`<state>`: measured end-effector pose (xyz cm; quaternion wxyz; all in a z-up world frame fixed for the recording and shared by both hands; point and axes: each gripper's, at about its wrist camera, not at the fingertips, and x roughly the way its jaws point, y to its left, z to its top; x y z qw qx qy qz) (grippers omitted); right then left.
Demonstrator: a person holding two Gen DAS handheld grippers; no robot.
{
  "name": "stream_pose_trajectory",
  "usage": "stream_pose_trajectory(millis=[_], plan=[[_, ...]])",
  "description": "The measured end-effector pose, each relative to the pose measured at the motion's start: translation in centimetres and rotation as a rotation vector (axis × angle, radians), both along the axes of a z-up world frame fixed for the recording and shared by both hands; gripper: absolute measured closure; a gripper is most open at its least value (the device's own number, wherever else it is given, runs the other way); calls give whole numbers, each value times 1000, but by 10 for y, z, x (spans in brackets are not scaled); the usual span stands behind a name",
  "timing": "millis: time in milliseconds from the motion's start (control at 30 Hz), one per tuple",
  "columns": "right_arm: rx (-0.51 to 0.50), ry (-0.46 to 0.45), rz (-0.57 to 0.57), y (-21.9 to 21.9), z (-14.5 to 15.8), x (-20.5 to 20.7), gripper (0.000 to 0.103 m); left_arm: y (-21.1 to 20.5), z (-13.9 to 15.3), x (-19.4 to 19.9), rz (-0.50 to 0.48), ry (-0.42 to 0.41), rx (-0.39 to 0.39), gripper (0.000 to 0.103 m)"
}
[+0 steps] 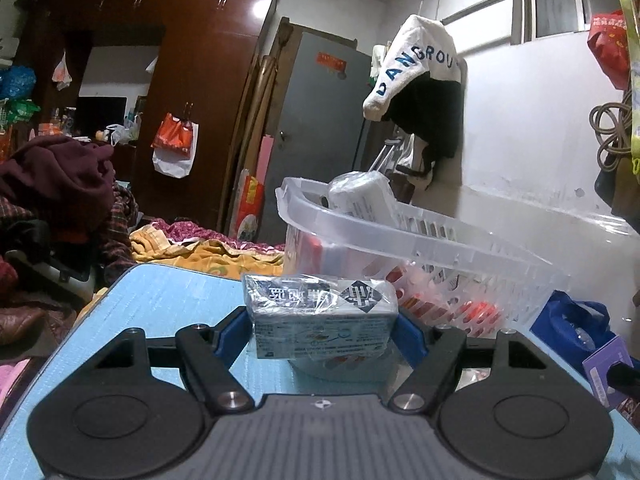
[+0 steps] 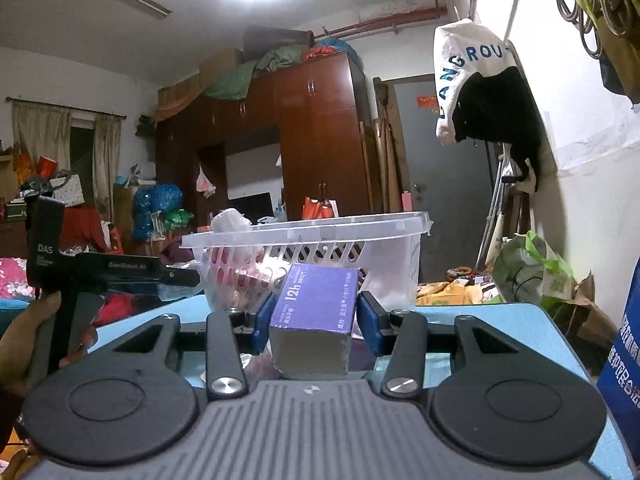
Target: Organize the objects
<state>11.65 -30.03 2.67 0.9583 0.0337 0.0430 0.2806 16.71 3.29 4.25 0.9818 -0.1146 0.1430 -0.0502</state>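
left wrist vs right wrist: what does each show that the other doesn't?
Left wrist only: left gripper clamping a shrink-wrapped grey pack; a wrapped white pack leaning in the basket. Right wrist only: right gripper clamping a purple box; the person's hand on the other gripper's handle. Both: clear basket on the blue table, the hanging lettered white garment.

Each tool is a matt black frame with two round discs, angled link arms pinned by silver screws, a ribbed grey centre plate, and blue pads on the fingers: left tool (image 1: 324, 330), right tool (image 2: 312, 320). Seen from the right wrist, the left tool's black handle carries white "DAS" and "GenRobot.AI" lettering.
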Motion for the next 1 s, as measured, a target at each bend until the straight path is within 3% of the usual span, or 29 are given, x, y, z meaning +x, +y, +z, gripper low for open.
stream_pose_trajectory(millis=[1000], plan=[[-12,20,-2,-1,-3,3,55,0,1,-10,-12,-35,21,25]])
